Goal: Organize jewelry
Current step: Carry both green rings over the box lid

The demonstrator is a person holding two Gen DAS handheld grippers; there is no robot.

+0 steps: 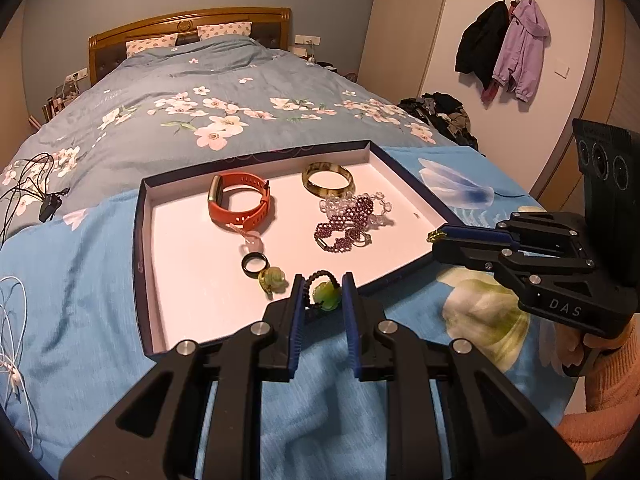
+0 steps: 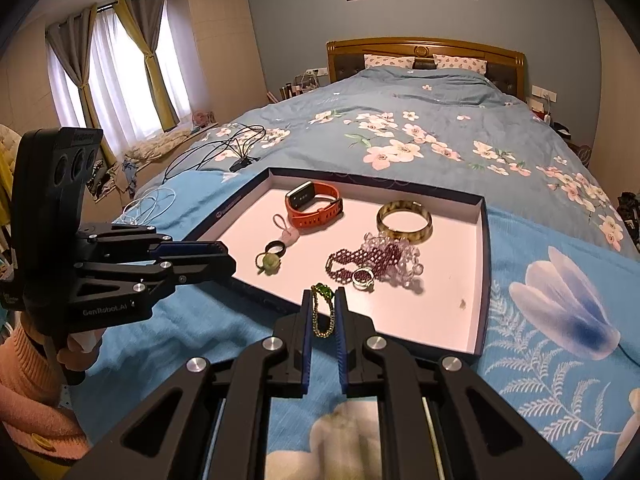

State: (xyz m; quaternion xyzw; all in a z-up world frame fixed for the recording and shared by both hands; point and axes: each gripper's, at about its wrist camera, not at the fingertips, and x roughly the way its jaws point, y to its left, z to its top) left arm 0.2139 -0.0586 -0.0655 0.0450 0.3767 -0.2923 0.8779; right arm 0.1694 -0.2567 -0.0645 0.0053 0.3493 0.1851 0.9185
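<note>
A shallow dark-rimmed tray (image 1: 140, 216) lies on a blue cloth on the bed. In it are an orange watch band (image 1: 239, 204), an amber bangle (image 1: 328, 178), purple beads (image 1: 348, 220) tangled with clear beads, a black ring (image 1: 254, 265) and a green charm (image 1: 273, 279). My left gripper (image 1: 323, 284) is shut on a green jade pendant (image 1: 326, 295) with a black beaded loop, at the tray's near rim. My right gripper (image 2: 323, 296) is shut on a thin gold chain (image 2: 322, 314) with a green stone, over the tray's near edge.
Black cables (image 2: 224, 152) and a white cord (image 1: 12, 328) lie on the quilt left of the tray. Coats (image 1: 504, 48) hang on the right wall above a clothes pile (image 1: 444, 114). A person's sleeve in orange (image 1: 600, 412) shows behind the right gripper.
</note>
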